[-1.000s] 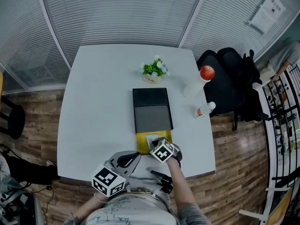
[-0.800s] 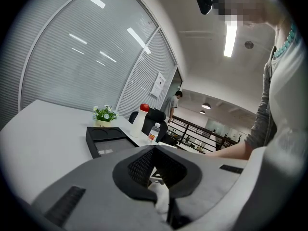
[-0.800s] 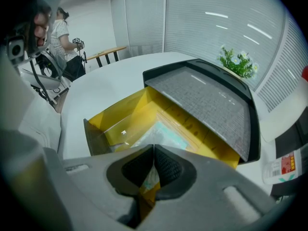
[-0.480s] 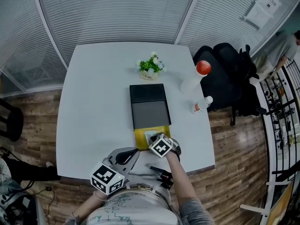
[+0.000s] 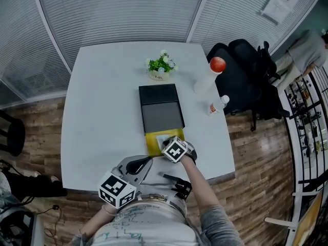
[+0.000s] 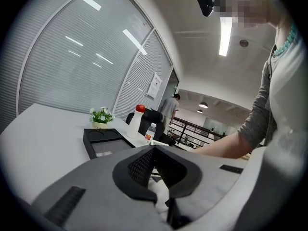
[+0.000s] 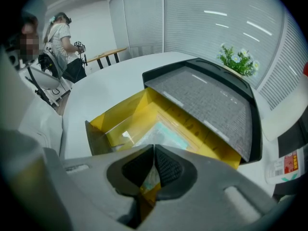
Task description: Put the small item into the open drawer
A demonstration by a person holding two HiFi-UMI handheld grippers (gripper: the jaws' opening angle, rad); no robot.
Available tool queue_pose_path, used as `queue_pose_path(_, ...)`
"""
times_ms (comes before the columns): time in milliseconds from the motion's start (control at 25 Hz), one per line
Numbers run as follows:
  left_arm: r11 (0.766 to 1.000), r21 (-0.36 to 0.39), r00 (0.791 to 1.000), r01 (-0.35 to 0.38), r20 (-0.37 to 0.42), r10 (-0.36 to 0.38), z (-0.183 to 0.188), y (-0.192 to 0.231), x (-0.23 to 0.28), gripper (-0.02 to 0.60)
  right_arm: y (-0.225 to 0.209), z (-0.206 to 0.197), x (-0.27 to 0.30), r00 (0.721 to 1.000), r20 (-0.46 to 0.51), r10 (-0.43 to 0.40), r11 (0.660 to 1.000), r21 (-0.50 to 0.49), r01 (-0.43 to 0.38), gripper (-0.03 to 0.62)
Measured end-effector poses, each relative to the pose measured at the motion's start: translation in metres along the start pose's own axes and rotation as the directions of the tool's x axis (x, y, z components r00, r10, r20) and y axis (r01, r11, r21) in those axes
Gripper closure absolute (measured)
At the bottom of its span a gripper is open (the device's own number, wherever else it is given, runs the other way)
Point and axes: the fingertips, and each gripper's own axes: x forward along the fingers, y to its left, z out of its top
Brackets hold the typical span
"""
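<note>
Left gripper [image 6: 154, 149] sits idle near the table edge, jaws shut, nothing in them. Right gripper [image 7: 154, 148] is angled down into the yellow drawer [image 7: 118, 115], jaws nearly together, apparently pinching the near edge of the thin pale packet [image 7: 161, 129]. The rest of the packet lies on the drawer floor just ahead of the tips. Risks: the packet clings to a pad and rides out on retreat, or it props on the front wall under the tips and jams closing. A bump could also shove the drawer into the black box [image 7: 211, 100] ahead. White table [image 5: 102, 101] is bare left of the grippers. Plant [image 5: 161, 65] is beyond the box, red-capped bottle [image 5: 207, 78] and small water bottle [image 5: 218, 105] ahead-right, black chair [image 5: 241, 70] further right. Blinds [image 5: 118, 9] behind, wood floor [image 5: 256, 188] around.
</note>
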Motion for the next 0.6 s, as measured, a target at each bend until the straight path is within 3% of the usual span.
queue_pose_path(160,1.000,0.011,1.000,-0.007,0.019,0.007,0.002,-0.005,-0.008,0.584,0.003,-0.001,-0.004,1.000,0.004,-0.005,1.000,0.009,0.005,0.577)
queue_pose_path(320,1.000,0.020,0.999,-0.018,0.031,0.017,0.004,-0.006,-0.015,0.584,0.003,0.003,-0.015,1.000,0.025,-0.011,1.000,0.011,0.011,0.489)
queue_pose_path(600,0.999,0.014,0.998,-0.033,0.056,0.032,0.010,0.003,-0.022,0.584,-0.003,0.021,-0.059,0.983,0.178,-0.054,0.993,0.112,0.034,0.441)
